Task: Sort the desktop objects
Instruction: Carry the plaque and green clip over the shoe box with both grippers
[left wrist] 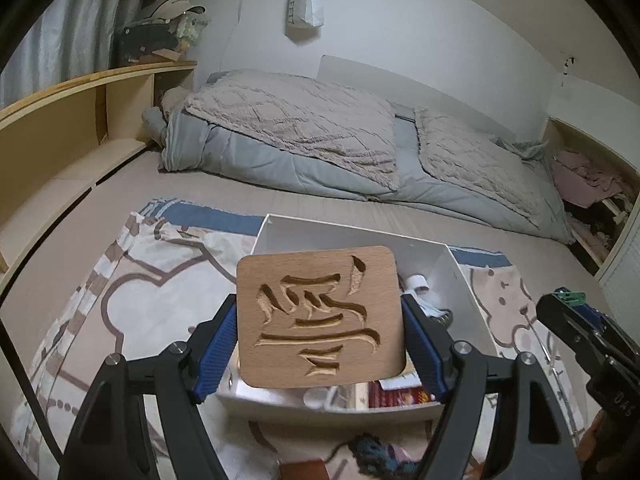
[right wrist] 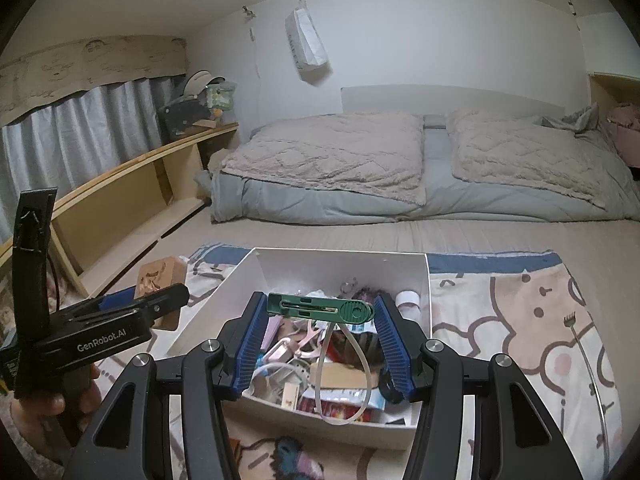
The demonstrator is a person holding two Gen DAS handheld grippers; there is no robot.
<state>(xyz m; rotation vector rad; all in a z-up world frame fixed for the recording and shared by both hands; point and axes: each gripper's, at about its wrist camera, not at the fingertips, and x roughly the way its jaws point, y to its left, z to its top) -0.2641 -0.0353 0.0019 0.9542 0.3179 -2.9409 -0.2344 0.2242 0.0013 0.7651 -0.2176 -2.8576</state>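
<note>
- Left gripper (left wrist: 320, 332): ribbed blue pads pinch a flat wooden plaque (left wrist: 320, 316) by its side edges, rounded corners, carved grooves, held above the box's near-left corner.
- Right gripper (right wrist: 320, 320): pads pinch a slim green plastic tool (right wrist: 320, 306), pale loop hanging below.
- White box (right wrist: 424, 280), square-walled, on a printed cloth (right wrist: 520, 320), holds jumbled small items.

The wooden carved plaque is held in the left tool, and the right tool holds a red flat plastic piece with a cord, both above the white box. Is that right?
Nearly. The flat plastic piece is green, not red, as the right wrist view shows between the right tool pads. The rest holds: the left tool grips the wooden carved plaque, both above the white box.
</note>
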